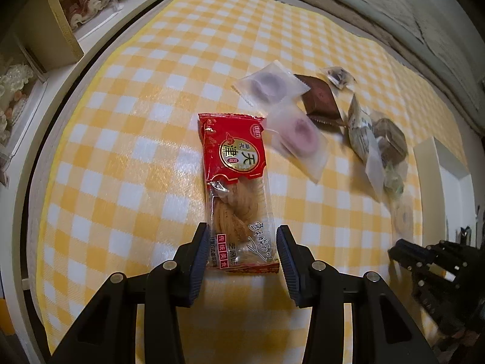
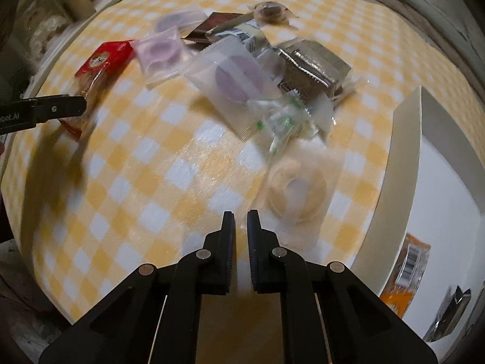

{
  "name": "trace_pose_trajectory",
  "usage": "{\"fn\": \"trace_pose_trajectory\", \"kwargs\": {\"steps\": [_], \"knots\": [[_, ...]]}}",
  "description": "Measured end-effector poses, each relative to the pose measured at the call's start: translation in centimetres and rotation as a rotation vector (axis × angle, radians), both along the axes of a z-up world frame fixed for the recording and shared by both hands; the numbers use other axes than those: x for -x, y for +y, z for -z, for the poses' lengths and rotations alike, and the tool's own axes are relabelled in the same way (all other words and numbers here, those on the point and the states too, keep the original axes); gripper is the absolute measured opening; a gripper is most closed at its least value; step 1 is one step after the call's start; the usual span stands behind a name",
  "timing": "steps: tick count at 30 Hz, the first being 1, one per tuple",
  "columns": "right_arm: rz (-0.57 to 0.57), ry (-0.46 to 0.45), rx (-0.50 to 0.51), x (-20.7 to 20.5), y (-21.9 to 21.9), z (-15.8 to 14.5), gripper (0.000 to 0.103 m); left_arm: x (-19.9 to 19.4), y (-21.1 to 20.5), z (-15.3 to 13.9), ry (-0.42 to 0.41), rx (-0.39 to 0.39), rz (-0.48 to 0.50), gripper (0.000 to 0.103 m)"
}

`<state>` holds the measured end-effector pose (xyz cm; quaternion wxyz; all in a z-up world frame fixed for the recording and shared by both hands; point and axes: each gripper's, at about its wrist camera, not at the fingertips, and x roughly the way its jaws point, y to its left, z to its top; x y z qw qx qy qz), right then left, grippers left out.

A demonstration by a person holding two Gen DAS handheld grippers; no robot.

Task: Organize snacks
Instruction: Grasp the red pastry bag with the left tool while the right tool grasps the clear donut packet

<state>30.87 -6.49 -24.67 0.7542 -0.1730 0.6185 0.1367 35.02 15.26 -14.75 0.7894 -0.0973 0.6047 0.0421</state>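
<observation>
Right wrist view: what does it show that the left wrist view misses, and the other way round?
Only the right wrist view shows the inside of the white box, holding an orange packet and a dark packet, and the right tongs nearly shut on nothing. Only the left wrist view shows the left tongs open around the near end of the red twist-biscuit packet, plus the boxes beyond the table edge. Both show the checked cloth, that red packet and the snack pile.
</observation>
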Motion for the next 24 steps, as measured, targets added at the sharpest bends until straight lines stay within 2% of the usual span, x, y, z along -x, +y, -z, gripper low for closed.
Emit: {"fn": "trace_pose_trajectory", "kwargs": {"steps": [3, 5, 7, 10, 12, 17, 24], "knots": [[0.070, 0.011, -0.032, -0.4, -0.9, -1.1, 0.010, 0.4, 0.2, -0.2, 0.000, 0.003, 0.002, 0.044], [0.124, 0.005, -0.029, -1.1, -1.4, -1.8, 0.016, 0.7, 0.4, -0.4, -0.001, 0.004, 0.000, 0.044], [0.165, 0.019, -0.033, -2.0, -2.0, -2.2, 0.049, 0.8, 0.4, -0.4, -0.002, 0.004, 0.002, 0.044], [0.222, 0.014, -0.029, -3.5, -2.5, -2.6, 0.067, 1.1, 0.4, -0.5, -0.003, 0.008, 0.009, 0.044], [0.266, 0.019, -0.015, -4.6, -2.7, -2.4, 0.071, 1.2, 0.4, -0.5, -0.003, 0.011, 0.012, 0.044], [0.333, 0.061, 0.044, -6.0, -2.7, -0.6, 0.072, 1.5, 0.7, -0.6, -0.003, 0.022, 0.034, 0.044], [0.265, 0.069, 0.132, -6.8, -1.2, 1.3, 0.071, 2.2, 1.6, -0.8, 0.001, 0.036, 0.059, 0.044]]}}
